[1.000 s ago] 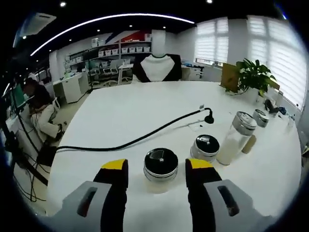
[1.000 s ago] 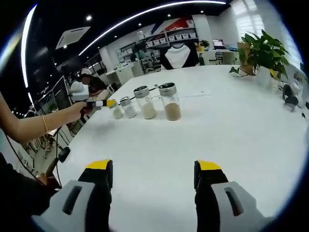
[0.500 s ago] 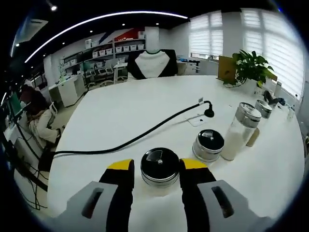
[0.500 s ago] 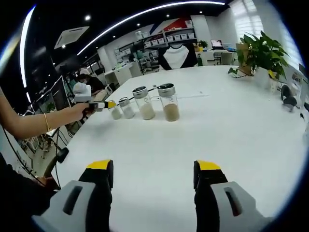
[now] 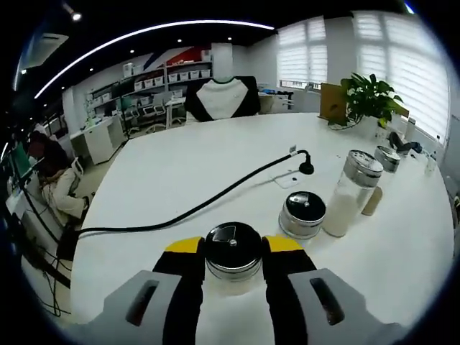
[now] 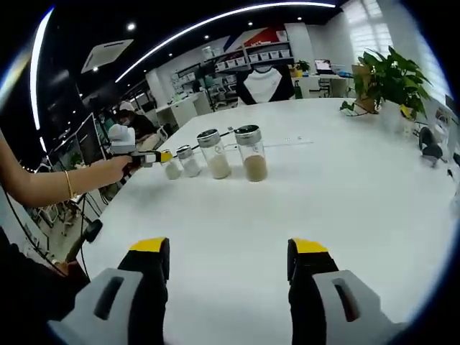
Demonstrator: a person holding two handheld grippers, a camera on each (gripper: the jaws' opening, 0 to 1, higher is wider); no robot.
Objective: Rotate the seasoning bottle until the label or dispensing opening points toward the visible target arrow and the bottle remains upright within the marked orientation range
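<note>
Pinching the seasoning bottle (image 5: 232, 253) near its cap, the left tool (image 5: 233, 253) could tip it during rotation; the right tool (image 6: 228, 257) hangs spread above the table (image 6: 359, 180).

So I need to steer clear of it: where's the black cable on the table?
In the left gripper view the black cable runs across the white table from its left edge to beyond the row of bottles.

The right gripper (image 6: 228, 262) hovers over the white tabletop (image 6: 345, 187), its jaws spread wide with nothing between them; far ahead four seasoning bottles (image 6: 215, 155) stand upright in a row; the left gripper (image 6: 159, 156), held in a person's hand (image 6: 115, 167), meets the leftmost bottle (image 6: 172, 167); a potted plant (image 6: 388, 79) stands at the far right.
</note>
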